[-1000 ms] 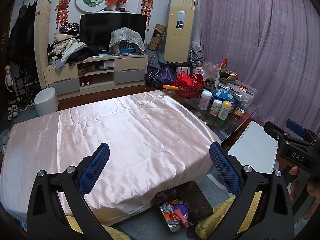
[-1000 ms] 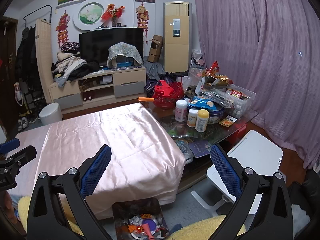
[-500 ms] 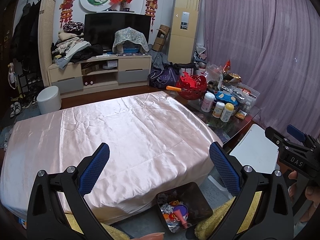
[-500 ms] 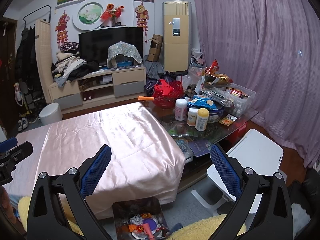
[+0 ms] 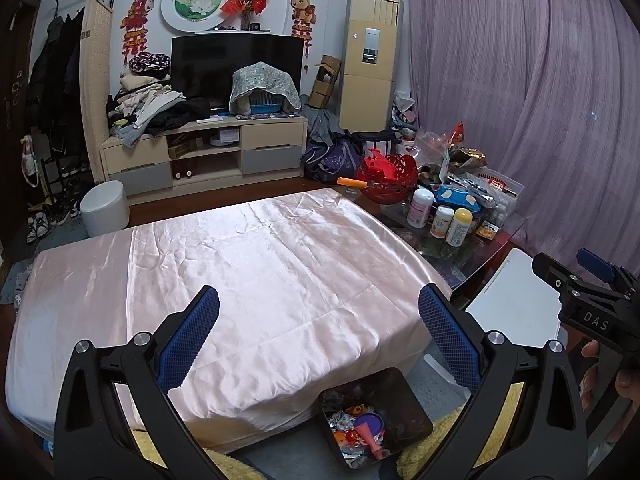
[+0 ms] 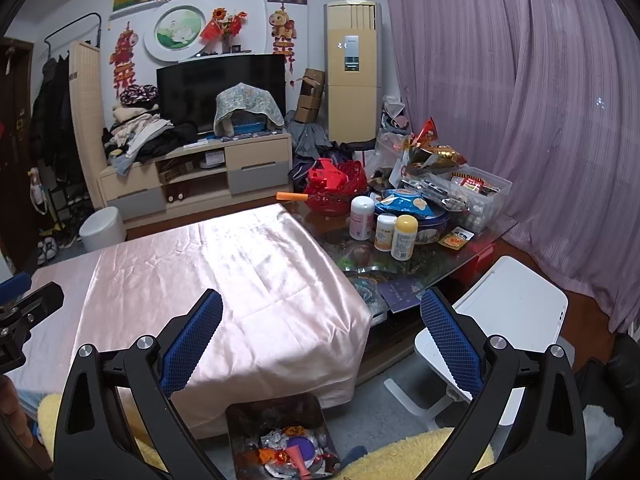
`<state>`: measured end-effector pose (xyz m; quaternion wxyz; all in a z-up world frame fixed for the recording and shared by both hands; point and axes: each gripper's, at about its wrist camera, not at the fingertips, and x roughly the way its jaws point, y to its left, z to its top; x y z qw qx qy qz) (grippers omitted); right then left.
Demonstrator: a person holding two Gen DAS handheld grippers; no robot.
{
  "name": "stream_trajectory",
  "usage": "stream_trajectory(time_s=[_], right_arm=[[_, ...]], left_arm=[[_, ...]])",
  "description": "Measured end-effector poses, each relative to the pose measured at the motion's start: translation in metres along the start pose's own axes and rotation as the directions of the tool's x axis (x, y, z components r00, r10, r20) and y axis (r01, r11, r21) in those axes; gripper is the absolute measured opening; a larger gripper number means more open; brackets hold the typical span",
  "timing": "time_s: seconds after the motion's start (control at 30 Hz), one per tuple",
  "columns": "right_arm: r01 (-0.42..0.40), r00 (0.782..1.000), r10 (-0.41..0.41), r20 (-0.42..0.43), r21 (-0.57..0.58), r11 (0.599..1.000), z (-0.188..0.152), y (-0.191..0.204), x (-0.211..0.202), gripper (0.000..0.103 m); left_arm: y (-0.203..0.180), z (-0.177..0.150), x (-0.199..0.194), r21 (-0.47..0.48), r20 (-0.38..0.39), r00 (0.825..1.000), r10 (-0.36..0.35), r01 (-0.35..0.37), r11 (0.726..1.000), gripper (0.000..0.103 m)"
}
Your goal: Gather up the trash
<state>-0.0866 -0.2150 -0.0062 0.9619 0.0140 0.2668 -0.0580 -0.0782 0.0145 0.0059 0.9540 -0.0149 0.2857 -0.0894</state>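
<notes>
Below, at 6 o'clock: dark trash bin (image 5: 404, 400) holding wrappers (image 6: 294, 450), beneath left gripper (image 5: 318, 336) and right gripper (image 6: 322, 338), both spread wide, empty.

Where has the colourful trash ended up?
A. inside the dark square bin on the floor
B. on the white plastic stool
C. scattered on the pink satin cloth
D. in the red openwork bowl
A: the colourful trash lies inside the dark square bin on the floor, below the edge of the pink satin cloth, which is bare.
</notes>
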Motion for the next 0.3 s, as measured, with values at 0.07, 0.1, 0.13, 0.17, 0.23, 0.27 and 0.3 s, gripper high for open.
stream_trajectory(time_s=[0.07,0.1,0.13,0.17,0.23,0.27,0.3], right_arm=[[-0.001,1.000,0.001,0.002,-0.001,1.000,-0.0004,0.0003,-0.0006,0.100],[-0.001,1.000,0.001,0.003,-0.002,1.000,-0.0012,0.0013,-0.0007,0.100],[-0.001,1.000,0.001,0.002,0.000,1.000,-0.0017,0.0015,-0.0012,0.100],[0.000,1.000,0.000,0.002,0.000,1.000,-0.0016,0.0014,-0.0012,0.100],[0.000,1.000,0.000,0.002,0.001,1.000,-0.0015,0.0011,-0.0009,0.100],[0.000,1.000,0.000,0.002,0.001,1.000,-0.0021,0.0020,-0.0010,0.100],[0.000,1.000,0.000,0.002,0.001,1.000,-0.0023,0.0024,-0.0011,0.100]], left_arm=[[0.0000,0.0002,0.0007,-0.006,-0.006,1.000,0.006,-0.006,1.000,0.095],[0.0004,0.0002,0.0012,-0.012,-0.013,1.000,0.006,-0.006,1.000,0.095],[0.0010,0.0003,0.0014,-0.016,-0.017,1.000,0.002,-0.003,1.000,0.095],[0.0010,0.0001,0.0012,-0.016,-0.018,1.000,-0.001,0.001,1.000,0.095],[0.0003,0.0002,0.0005,-0.005,-0.018,1.000,0.002,-0.002,1.000,0.095],[-0.0005,0.0000,-0.0002,-0.001,-0.017,1.000,0.004,-0.004,1.000,0.095],[-0.0004,0.0004,-0.0003,0.001,-0.017,1.000,0.004,-0.004,1.000,0.095]])
